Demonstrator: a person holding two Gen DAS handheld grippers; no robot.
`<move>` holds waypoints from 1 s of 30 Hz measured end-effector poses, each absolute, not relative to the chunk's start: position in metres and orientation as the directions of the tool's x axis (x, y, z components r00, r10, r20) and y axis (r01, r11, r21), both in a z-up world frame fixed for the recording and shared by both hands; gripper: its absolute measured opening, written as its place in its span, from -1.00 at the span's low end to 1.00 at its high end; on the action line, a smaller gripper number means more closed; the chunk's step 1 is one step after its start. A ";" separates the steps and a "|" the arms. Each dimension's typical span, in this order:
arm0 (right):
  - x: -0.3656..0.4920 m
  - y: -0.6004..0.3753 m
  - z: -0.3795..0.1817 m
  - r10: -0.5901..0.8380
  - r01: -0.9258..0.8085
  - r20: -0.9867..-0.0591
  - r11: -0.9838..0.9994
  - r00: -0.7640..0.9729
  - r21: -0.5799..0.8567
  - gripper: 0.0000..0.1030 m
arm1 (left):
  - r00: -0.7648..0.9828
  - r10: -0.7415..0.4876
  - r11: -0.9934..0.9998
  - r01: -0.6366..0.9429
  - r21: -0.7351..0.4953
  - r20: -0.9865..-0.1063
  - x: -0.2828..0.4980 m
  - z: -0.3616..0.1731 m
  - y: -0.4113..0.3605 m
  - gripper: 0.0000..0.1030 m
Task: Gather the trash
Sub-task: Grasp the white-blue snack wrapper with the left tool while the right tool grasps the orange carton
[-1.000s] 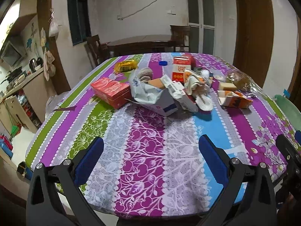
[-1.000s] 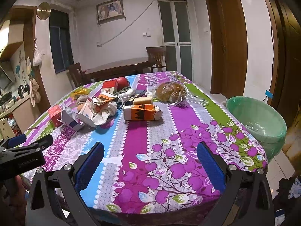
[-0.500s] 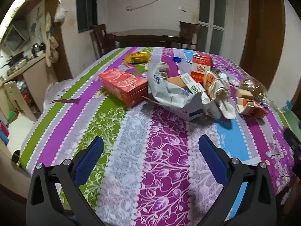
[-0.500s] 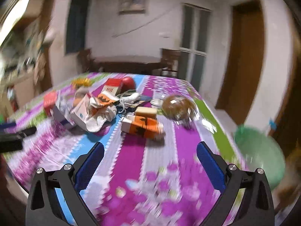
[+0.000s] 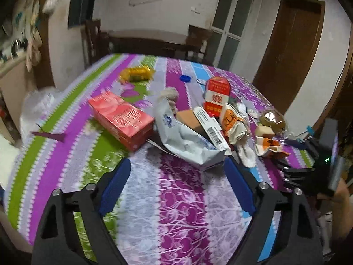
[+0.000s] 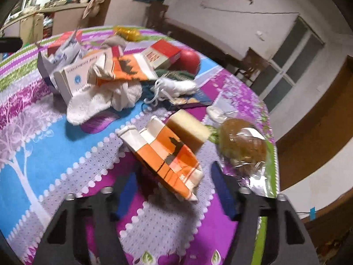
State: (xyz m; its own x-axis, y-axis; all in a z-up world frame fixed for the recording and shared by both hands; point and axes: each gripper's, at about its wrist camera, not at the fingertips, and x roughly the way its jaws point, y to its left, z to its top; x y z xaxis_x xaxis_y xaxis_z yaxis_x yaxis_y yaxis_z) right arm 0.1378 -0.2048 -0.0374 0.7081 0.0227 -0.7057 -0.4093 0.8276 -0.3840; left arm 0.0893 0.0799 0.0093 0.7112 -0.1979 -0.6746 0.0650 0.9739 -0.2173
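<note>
Trash is piled on a striped floral tablecloth [image 5: 181, 209]. In the left wrist view a torn white mailer bag [image 5: 189, 141] lies just beyond my open left gripper [image 5: 176, 176], next to a red box [image 5: 121, 119]. In the right wrist view a crushed orange-and-white carton [image 6: 163, 154] lies between the tips of my open right gripper [image 6: 174, 181], beside a tan block [image 6: 187, 130] and a bagged bun [image 6: 242, 145]. The right gripper also shows at the right edge of the left wrist view [image 5: 308, 167].
A red-and-white carton [image 5: 217, 95], a yellow wrapper [image 5: 136, 72] and a blue cap [image 5: 184, 78] lie farther back. White cloth [image 6: 103, 99], a red round thing [image 6: 189, 58] and a white string bundle [image 6: 176, 87] sit mid-table. Chairs and a dark table stand behind.
Both grippers have moved forward toward the trash pile. The right one swung left and down onto the orange carton; the green bin has left its view.
</note>
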 end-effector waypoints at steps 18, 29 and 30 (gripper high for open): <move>0.108 -0.214 -0.024 0.170 -0.387 -0.693 0.907 0.700 -0.168 -0.78 | 0.588 -0.332 0.852 -0.149 -0.502 -0.738 0.165 -0.045 0.084 0.53; 0.075 -0.211 -0.008 0.236 -0.356 -0.642 0.932 0.730 -0.062 -0.78 | 0.621 -0.459 0.766 -0.086 -0.637 -0.636 0.163 -0.055 0.085 -0.21; 0.071 -0.212 -0.007 0.237 -0.353 -0.640 0.934 0.731 -0.057 -0.78 | 0.627 -0.451 0.768 -0.089 -0.634 -0.635 0.156 -0.053 0.086 -0.23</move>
State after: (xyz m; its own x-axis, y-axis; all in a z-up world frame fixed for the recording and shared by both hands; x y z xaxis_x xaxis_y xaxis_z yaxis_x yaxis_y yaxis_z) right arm 0.0713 -0.2119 -0.0069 0.7309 0.2369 -0.6400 -0.3529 0.9339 -0.0573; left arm 0.1561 0.0862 -0.0528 0.6272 -0.4512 -0.6348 -0.0892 0.7681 -0.6341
